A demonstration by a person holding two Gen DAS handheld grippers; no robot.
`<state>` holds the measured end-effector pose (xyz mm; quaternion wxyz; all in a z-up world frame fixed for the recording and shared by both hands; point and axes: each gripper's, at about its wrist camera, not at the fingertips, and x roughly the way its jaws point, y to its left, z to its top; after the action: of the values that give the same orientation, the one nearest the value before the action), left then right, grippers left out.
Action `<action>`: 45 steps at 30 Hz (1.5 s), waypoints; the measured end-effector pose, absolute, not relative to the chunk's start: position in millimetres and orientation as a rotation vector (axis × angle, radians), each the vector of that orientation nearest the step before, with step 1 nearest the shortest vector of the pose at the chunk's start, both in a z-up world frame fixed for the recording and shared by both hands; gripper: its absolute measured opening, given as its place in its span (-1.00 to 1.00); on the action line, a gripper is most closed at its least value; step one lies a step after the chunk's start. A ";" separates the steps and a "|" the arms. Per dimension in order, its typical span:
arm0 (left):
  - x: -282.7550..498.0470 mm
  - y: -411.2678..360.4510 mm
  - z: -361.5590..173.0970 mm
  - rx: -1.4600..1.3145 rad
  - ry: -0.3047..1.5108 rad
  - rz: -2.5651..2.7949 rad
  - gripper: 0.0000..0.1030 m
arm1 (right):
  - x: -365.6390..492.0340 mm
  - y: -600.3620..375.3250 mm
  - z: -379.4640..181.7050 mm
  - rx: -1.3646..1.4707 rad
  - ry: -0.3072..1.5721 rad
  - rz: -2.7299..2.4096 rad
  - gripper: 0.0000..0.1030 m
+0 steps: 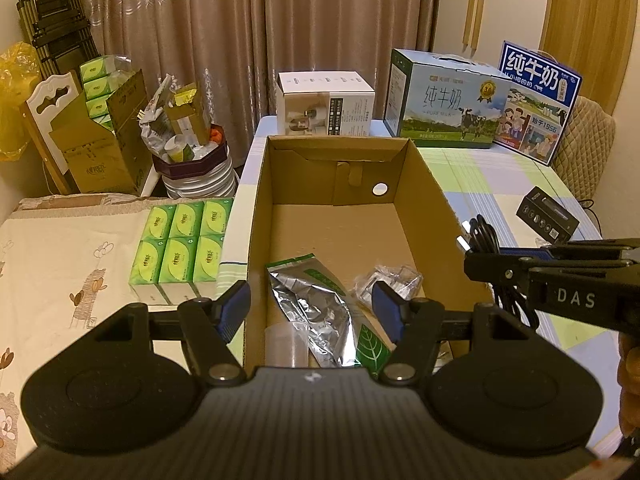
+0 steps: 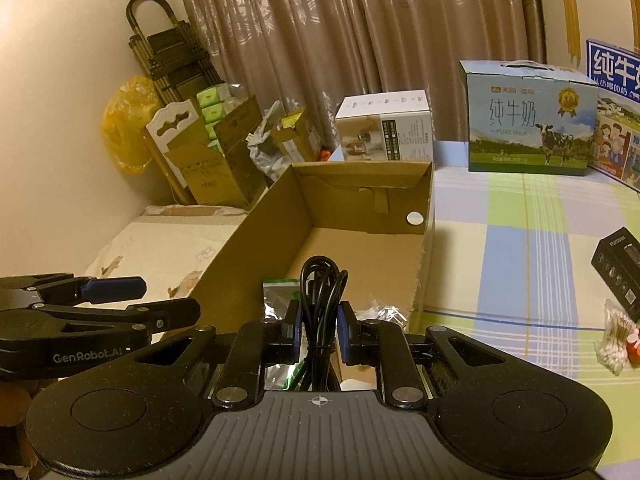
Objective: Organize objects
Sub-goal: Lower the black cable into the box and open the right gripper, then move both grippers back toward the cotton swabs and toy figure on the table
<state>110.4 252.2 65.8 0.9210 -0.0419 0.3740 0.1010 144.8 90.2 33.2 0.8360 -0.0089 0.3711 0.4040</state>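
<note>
1. An open cardboard box (image 1: 334, 216) sits on a checked tablecloth (image 2: 520, 248), its long axis running away from both cameras toward the brown curtain (image 1: 248, 40).
2. The right gripper (image 2: 319, 326) pinches a coiled black cable (image 2: 320, 300) between its blue pads, the bundle standing roughly upright, its loop end pointing up and away from the camera over the near end of the box.
3. From the left wrist view, the same cable (image 1: 486, 236) shows at the box's right wall, clamped at the tip of the right gripper (image 1: 480, 256), which reaches in from the right.
4. The left gripper (image 1: 312, 310) hovers over the near end of the box with fingers spread wide and nothing between them.
5. Inside the box, a silver foil pouch (image 1: 316, 304) with green print lies lengthwise, its long axis running along the box, slightly skewed; a crumpled clear wrapper (image 1: 390, 280) lies just beside it, toward the right wall.
6. A block of green tissue packs (image 1: 182, 248) rests to the left of the box on a cream printed cloth (image 1: 68, 264).
7. Two milk cartons (image 1: 448, 100) and a white product box (image 1: 326, 104) stand at the far edge of the table.
8. A small black box (image 2: 620, 272) and a bag of cotton swabs (image 2: 614, 340) lie well to the right on the tablecloth.
</note>
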 end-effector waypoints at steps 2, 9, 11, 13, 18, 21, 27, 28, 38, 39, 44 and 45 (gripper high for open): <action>110.1 253.0 65.1 -0.089 0.769 0.207 0.21 | 147.2 89.3 32.5 0.006 0.773 0.866 -0.70; 109.1 253.3 60.8 -0.099 0.768 0.203 0.22 | 154.3 74.5 33.5 0.094 0.749 0.860 0.32; 109.2 251.9 59.8 -0.101 0.771 0.201 0.22 | 155.6 71.5 32.7 0.087 0.758 0.850 0.32; 109.0 249.8 59.7 -0.100 0.771 0.199 0.22 | 156.4 68.4 31.9 0.084 0.768 0.845 0.32; 107.3 244.0 61.5 -0.099 0.766 0.197 0.24 | 155.2 58.3 32.9 0.089 0.776 0.833 0.32; 106.2 240.1 64.7 -0.098 0.761 0.197 0.27 | 153.7 50.8 34.5 0.085 0.776 0.823 0.32; 103.1 226.7 75.8 -0.096 0.737 0.187 0.35 | 147.4 25.4 43.5 0.073 0.746 0.786 0.32; 102.8 222.9 77.9 -0.094 0.732 0.183 0.36 | 146.4 18.1 45.4 0.074 0.736 0.774 0.32; 104.7 168.4 93.8 -0.090 0.690 0.093 0.63 | 151.7 -79.6 57.2 0.074 0.681 0.609 0.32; 105.2 161.9 94.8 -0.090 0.688 0.083 0.65 | 152.4 -92.3 57.4 0.071 0.678 0.590 0.32; 109.0 128.7 96.7 -0.082 0.674 0.043 0.78 | 156.3 -153.2 55.8 0.084 0.679 0.491 0.32; 110.2 121.4 96.4 -0.074 0.673 0.036 0.80 | 156.0 -163.2 54.4 0.080 0.682 0.473 0.32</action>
<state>110.2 121.4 96.4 0.9432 -0.0362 0.3299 0.0179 156.0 -163.2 54.4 0.9143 0.0390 0.3313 0.2298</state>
